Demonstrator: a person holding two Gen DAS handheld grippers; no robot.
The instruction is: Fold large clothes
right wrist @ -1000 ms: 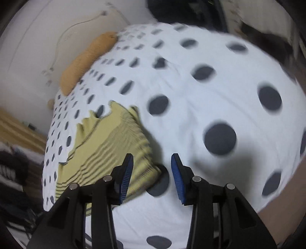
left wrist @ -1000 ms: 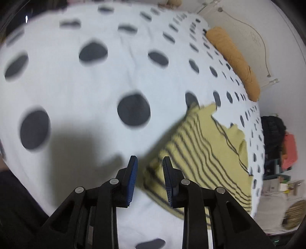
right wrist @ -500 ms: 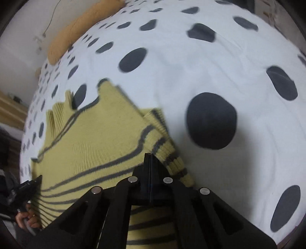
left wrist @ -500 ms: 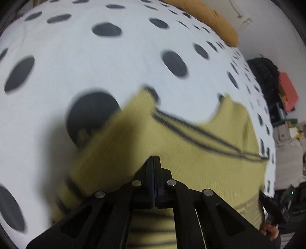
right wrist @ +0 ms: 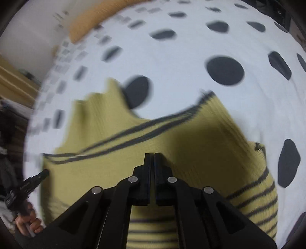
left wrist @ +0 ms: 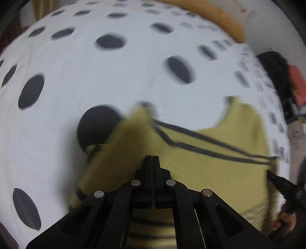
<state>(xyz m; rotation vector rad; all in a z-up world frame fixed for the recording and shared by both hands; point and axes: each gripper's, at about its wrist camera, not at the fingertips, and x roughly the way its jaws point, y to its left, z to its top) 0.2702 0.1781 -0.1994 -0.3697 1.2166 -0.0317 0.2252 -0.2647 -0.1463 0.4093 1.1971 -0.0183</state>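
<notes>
A yellow knit sweater with dark grey stripes [left wrist: 220, 172] lies on a white bedspread with dark polka dots [left wrist: 76, 67]. My left gripper [left wrist: 153, 159] is shut on the sweater's near left edge, with the cloth lifted and folded over. My right gripper [right wrist: 154, 156] is shut on the sweater [right wrist: 200, 138] at its near right edge. Each gripper shows at the edge of the other's view: the right one at the far right of the left wrist view [left wrist: 286, 189], the left one at the far left of the right wrist view [right wrist: 26, 186], each held by a hand.
An orange pillow [left wrist: 210, 17] lies at the head of the bed, also in the right wrist view [right wrist: 99, 17]. Dark and red clutter [left wrist: 283, 76] stands beside the bed on the right. The bedspread [right wrist: 191, 57] stretches beyond the sweater.
Both grippers went from open above the sweater's corners to shut on its near edge. Since then they have carried the edge forward over the garment.
</notes>
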